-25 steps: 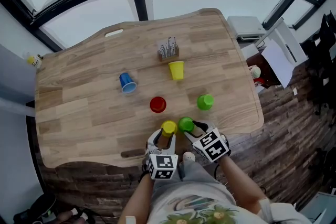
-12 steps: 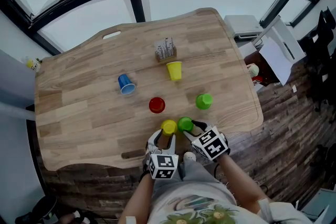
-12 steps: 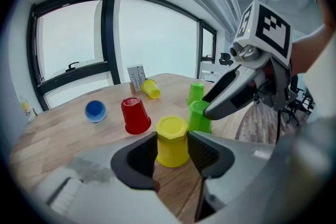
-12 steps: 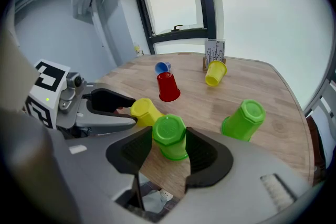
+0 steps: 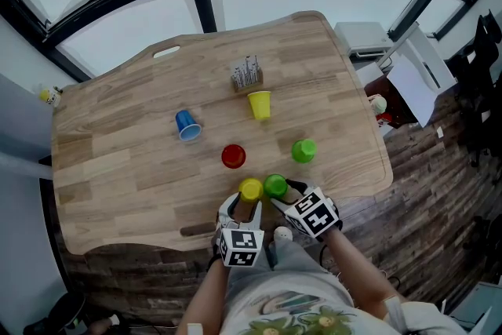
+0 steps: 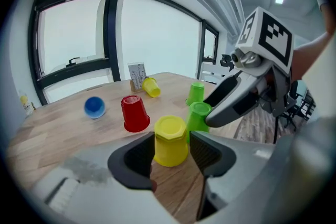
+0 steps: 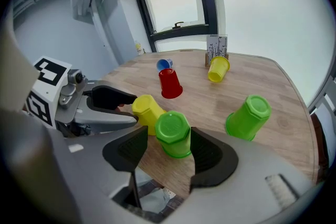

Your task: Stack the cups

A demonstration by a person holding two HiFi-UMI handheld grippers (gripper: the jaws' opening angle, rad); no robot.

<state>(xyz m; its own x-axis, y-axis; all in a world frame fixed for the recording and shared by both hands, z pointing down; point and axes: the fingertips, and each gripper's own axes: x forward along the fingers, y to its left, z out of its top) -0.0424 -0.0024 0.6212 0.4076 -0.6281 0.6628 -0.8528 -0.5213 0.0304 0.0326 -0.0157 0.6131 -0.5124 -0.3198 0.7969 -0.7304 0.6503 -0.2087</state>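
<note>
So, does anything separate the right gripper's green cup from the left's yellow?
Nothing visible: the green cup and yellow cup stand side by side. The right gripper and left gripper have just been opening, cups between their jaws.

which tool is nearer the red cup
Left. The left tool sits just behind the red cup; the right tool farther aside. Both just opened wider, round a yellow cup and green cup.

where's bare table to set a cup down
Free: the table left of the blue cup; the far right corner past the tipped yellow cup. Crowded: the near middle, between the red cup and the green cup at right.
</note>
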